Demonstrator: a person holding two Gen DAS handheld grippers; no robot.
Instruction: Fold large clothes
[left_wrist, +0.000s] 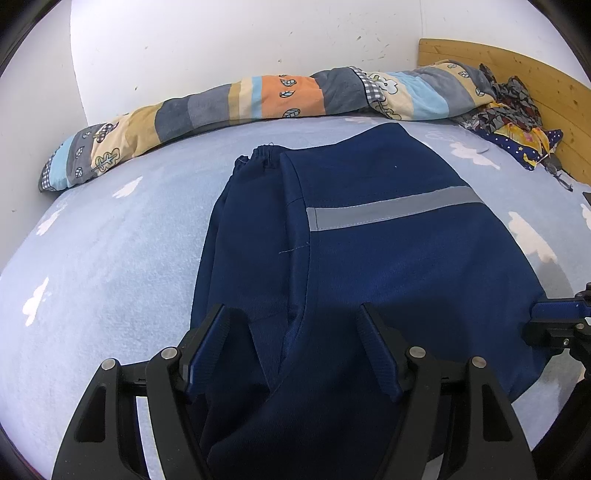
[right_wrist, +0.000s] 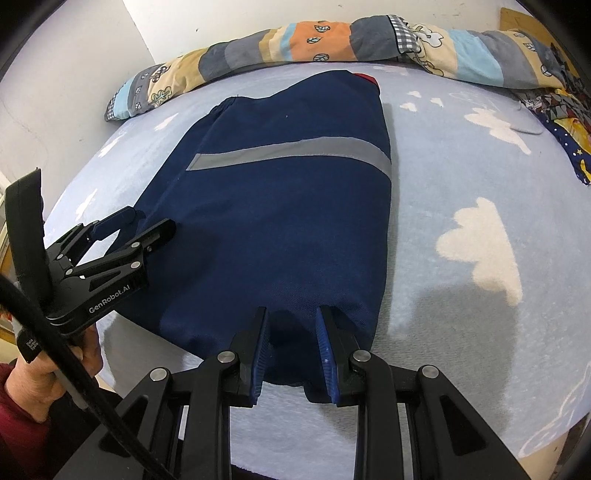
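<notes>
The navy garment (right_wrist: 280, 206) lies lengthwise on the bed (right_wrist: 480, 192), sleeves already turned in — ready for the end-to-end fold, I'd say. Left gripper (left_wrist: 293, 314) gapes over its near hem; right gripper (right_wrist: 291, 314) (narrower) straddles it too, neither pinching. Next: clamp, lift forward.

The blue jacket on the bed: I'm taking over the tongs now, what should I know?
Left tongs: open over the blue jacket's near left edge, holding nothing.
Right tongs: jaws narrowly apart astride the near hem; grip unclear.
Jacket lies on the cloud blanket, sides folded in, grey stripe on top.
Left: probably fold the near end toward the far end.
</notes>
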